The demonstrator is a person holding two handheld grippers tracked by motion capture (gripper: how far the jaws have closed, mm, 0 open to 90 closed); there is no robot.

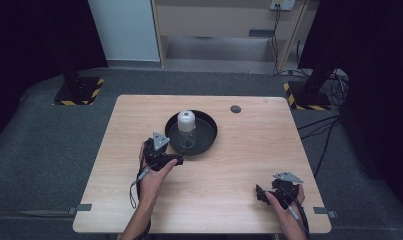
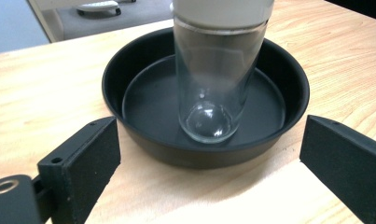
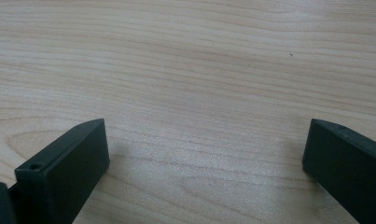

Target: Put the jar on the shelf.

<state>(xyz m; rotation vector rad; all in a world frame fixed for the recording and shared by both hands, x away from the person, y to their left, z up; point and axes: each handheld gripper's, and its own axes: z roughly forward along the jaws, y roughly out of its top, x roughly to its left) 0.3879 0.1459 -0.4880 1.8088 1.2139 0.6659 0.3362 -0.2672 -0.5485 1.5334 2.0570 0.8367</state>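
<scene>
Glass jar (image 1: 187,131) with a pale lid stands upright in the black round pan (image 1: 207,125) at centre frame, we see. Our left gripper (image 1: 175,161) sits just beside the pan's near rim, jaws wide apart, empty. Our right gripper (image 1: 259,194), lower right, gapes over bare table (image 1: 249,150).

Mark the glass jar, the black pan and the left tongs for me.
glass jar (image 2: 213,93), left gripper view, clear side wall.
black pan (image 1: 210,127), high view, right rim.
left tongs (image 2: 209,158), left gripper view, midway between open jaws.
</scene>
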